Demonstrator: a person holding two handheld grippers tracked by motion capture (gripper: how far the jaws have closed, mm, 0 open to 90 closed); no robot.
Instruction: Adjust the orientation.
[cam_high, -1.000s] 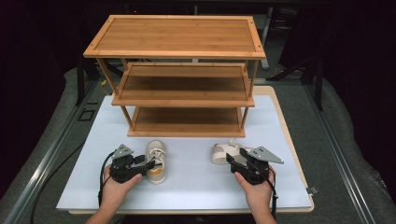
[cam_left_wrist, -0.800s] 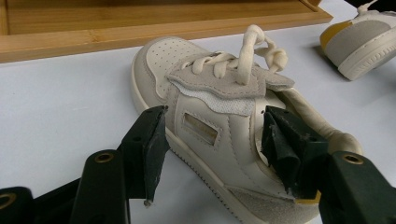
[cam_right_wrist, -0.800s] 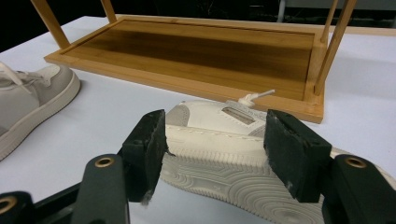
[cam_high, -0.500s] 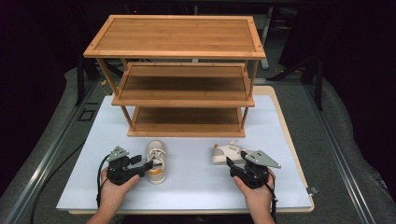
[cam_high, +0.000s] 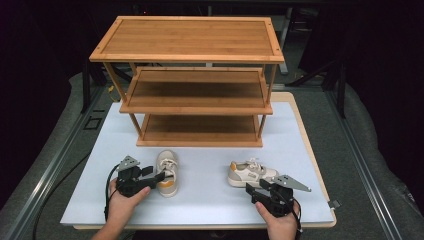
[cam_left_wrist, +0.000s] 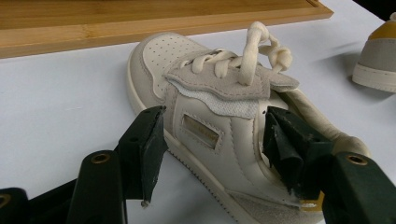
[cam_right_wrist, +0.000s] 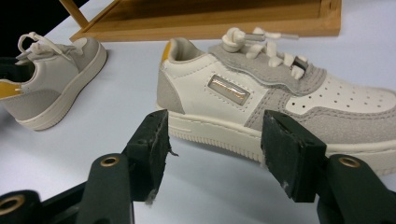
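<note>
Two small cream-and-grey shoes with yellow heel tabs stand on the white mat (cam_high: 210, 197). The left shoe (cam_high: 167, 167) (cam_left_wrist: 205, 121) points its toe at the rack. My left gripper (cam_high: 159, 177) (cam_left_wrist: 215, 123) comes at its rear half from the left. Its jaws have just been closing a little, and they stand open along the shoe's labelled side, one at midfoot, one at the heel collar. The right shoe (cam_high: 250, 172) (cam_right_wrist: 280, 107) lies flat, toe to the right. My right gripper (cam_high: 255, 187) (cam_right_wrist: 217, 126) is open just short of it, nothing between its pads.
A three-tier bamboo rack (cam_high: 192, 37) stands at the back of the mat, its shelves bare. The mat's near edge runs just behind both hands. Grey padding and a metal rail (cam_high: 55, 165) flank the table. From the right gripper view, the left shoe (cam_right_wrist: 51, 84) sits at far left.
The right hand has drawn back toward the near edge, and the right shoe now rests flat, free of its jaws. The left hand has stayed by the left shoe.
</note>
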